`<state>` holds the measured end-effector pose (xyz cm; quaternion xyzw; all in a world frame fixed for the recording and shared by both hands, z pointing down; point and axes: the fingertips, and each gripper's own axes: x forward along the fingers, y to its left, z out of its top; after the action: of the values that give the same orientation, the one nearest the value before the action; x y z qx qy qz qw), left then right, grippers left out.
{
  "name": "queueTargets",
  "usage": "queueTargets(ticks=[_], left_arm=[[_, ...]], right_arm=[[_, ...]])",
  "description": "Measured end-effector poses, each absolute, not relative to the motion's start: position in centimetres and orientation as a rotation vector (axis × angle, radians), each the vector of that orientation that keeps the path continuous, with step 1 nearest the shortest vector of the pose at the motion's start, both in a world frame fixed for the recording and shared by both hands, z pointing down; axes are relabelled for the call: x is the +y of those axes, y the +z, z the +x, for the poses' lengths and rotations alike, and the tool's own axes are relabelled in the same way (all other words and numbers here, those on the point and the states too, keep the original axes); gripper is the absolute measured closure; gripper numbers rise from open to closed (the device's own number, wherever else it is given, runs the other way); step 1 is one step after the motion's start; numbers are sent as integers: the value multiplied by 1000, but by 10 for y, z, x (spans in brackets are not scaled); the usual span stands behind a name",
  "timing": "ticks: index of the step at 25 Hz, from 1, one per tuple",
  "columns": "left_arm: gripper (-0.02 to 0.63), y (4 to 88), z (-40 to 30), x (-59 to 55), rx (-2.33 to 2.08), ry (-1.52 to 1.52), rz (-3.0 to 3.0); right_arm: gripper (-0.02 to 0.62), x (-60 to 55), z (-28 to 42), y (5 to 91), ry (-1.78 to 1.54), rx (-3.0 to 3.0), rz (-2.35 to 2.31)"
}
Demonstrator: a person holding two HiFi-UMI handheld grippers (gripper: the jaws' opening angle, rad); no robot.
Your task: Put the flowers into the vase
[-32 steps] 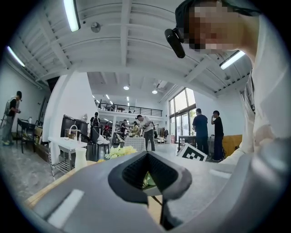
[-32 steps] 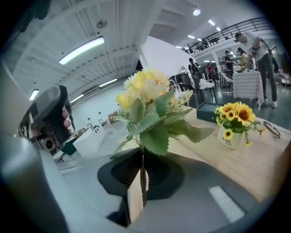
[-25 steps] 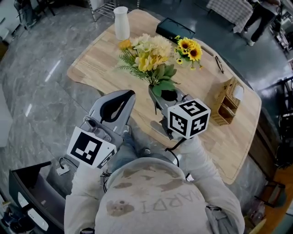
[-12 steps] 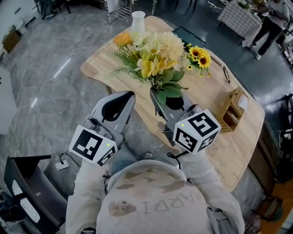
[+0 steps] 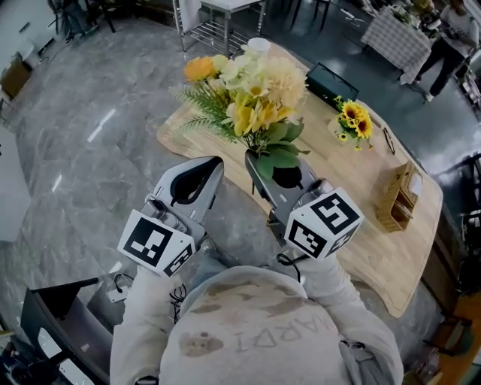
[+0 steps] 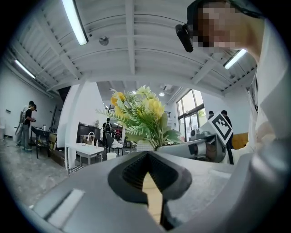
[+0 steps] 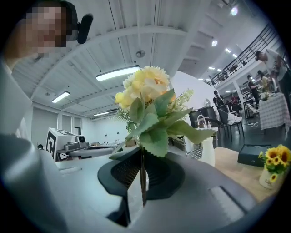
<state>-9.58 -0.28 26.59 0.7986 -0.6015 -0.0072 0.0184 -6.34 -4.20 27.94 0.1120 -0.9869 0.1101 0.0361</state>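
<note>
My right gripper is shut on the stem of a bouquet of yellow and cream flowers and holds it upright above the table's near edge. In the right gripper view the thin stem runs down between the jaws, with the blooms above. The white vase stands at the table's far end, mostly hidden behind the blooms; the right gripper view shows this vase just right of the leaves. My left gripper hangs beside the right one, shut and empty, off the table's left edge.
On the wooden table stand a small pot of sunflowers, a black box, a pen and a wooden holder at the right. A metal rack stands behind the table. People stand in the far right background.
The bouquet has risen with my right gripper and now covers the vase in the head view. The table has slid right in view. The left gripper has barely moved.
</note>
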Motion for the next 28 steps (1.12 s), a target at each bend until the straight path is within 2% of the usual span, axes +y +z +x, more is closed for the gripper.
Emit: queueTargets(ticks=[9,17,28], left_arm=[[604,256,-211,4,-1784,-4,2579],[604,268,-252,-13,-1736,-69,2575],[604,289,-295,-90,-1693,-47,2592]], right_arm=[[545,-33,-171,262,319,-3060,479],[545,-52,-210,270,316,-3014,537],[545,-134,-245,281,317,-3042,614]])
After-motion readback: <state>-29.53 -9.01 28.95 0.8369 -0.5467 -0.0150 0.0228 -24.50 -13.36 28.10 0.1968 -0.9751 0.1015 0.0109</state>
